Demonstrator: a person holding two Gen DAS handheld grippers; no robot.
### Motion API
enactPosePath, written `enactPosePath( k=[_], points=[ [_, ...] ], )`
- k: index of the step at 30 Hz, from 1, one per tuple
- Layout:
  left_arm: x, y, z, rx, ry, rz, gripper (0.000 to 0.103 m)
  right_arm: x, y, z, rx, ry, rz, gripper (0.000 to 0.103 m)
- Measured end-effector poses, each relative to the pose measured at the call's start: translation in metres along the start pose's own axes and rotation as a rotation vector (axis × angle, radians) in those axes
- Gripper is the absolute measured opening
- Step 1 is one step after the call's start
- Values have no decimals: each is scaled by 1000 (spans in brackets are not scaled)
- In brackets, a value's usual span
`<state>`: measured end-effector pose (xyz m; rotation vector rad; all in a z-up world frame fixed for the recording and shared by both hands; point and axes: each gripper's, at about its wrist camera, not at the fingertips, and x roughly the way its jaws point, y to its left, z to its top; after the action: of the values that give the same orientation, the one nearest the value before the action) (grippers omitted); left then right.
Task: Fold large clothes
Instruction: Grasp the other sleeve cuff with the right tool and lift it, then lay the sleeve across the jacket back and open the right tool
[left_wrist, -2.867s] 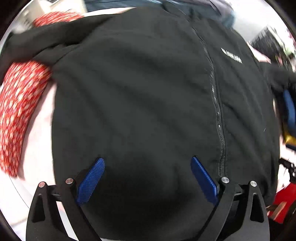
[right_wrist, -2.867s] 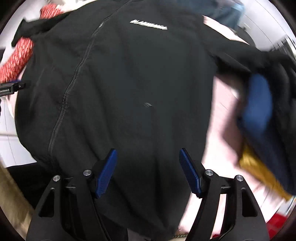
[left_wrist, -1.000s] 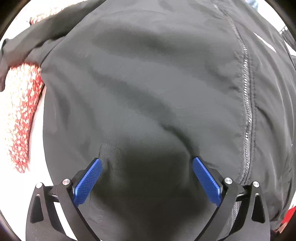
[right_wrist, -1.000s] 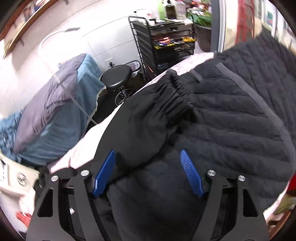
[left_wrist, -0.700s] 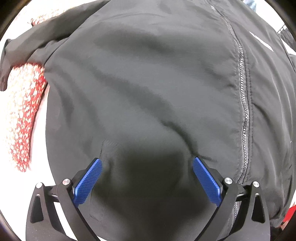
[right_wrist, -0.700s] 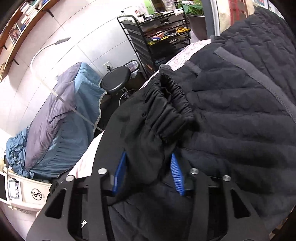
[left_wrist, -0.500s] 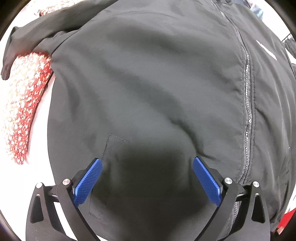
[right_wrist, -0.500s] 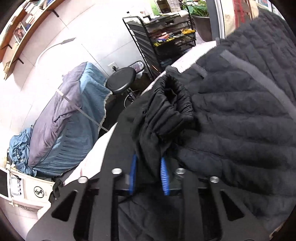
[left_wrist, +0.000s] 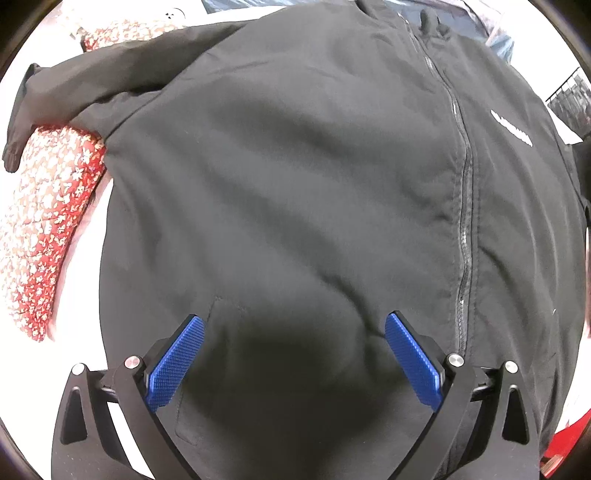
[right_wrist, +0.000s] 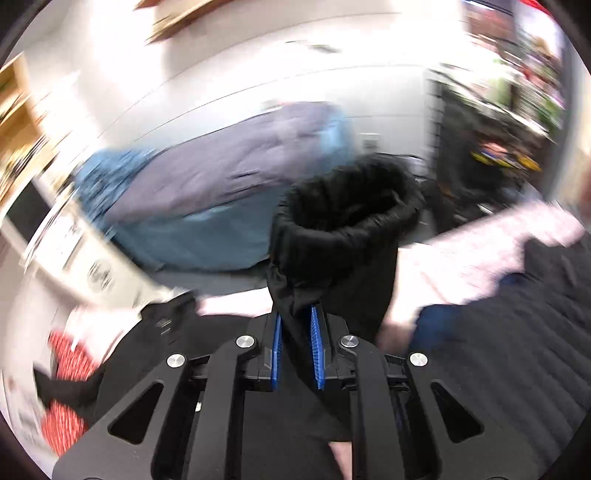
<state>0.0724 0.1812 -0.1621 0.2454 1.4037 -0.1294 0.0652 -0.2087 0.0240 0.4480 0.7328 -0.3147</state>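
Since the earlier frames, the right tongs (right_wrist: 296, 354) have come together on the black elastic-cuffed sleeve (right_wrist: 343, 236) and lifted it, so the cuff now stands upright before a blurred room instead of lying on the quilted garment. The large black zip-front jacket (left_wrist: 295, 184) lies spread front-up across the white table (left_wrist: 86, 236), filling nearly all of the left wrist view, with its zipper (left_wrist: 466, 206) running down the right of centre and a small white logo (left_wrist: 511, 128) beside it. Its other sleeve (left_wrist: 92, 92) stretches out to the left, draped over a red floral-print cloth (left_wrist: 48, 221) that lies along the jacket's left edge. The left tongs (left_wrist: 293, 360) hover above the lower hem region with their blue ribbed pads (left_wrist: 175, 363) spread wide, gripping nothing, their shadow falling on the fabric between them.

In the right wrist view, a black quilted garment (right_wrist: 517, 350) lies at lower right beside the held sleeve. Behind the raised cuff sits a blue and grey covered bulk (right_wrist: 229, 192), and a dark wire shelving rack (right_wrist: 491, 136) stands at the far right; both are smeared by motion blur. The red cloth (right_wrist: 64, 369) shows again at lower left.
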Motion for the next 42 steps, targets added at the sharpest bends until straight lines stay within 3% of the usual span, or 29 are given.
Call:
enactPosePath(
  k=[4, 10, 20, 25, 26, 28, 29, 30, 35, 38, 42],
  points=[
    [-6, 16, -2, -38, -13, 0, 97, 36, 100, -22, -208, 73, 104, 10],
    [-5, 59, -24, -89, -13, 30, 97, 84, 200, -75, -385, 191, 211, 9],
    [10, 93, -67, -151, 12, 41, 97, 152, 277, -159, -434, 398, 272, 9],
    [11, 95, -81, -146, 4, 42, 97, 183, 283, -188, -388, 532, 277, 16],
    [10, 95, -75, -143, 3, 43, 97, 186, 282, -191, -381, 557, 277, 24],
    [9, 96, -71, -137, 0, 44, 97, 186, 278, -197, -369, 592, 305, 48],
    [10, 97, -68, -136, 0, 44, 97, 182, 277, -200, -369, 582, 326, 73],
    [11, 97, -66, -134, 1, 43, 97, 177, 275, -200, -377, 567, 337, 77],
    [-5, 80, -60, -116, -24, 43, 97, 159, 256, -209, -420, 561, 335, 77],
    [-16, 74, -47, -84, -61, 40, 97, 163, 218, -213, -396, 563, 196, 77],
    [-32, 57, -24, -36, -126, 34, 97, 171, 148, -209, -246, 575, 18, 77]
  ],
)
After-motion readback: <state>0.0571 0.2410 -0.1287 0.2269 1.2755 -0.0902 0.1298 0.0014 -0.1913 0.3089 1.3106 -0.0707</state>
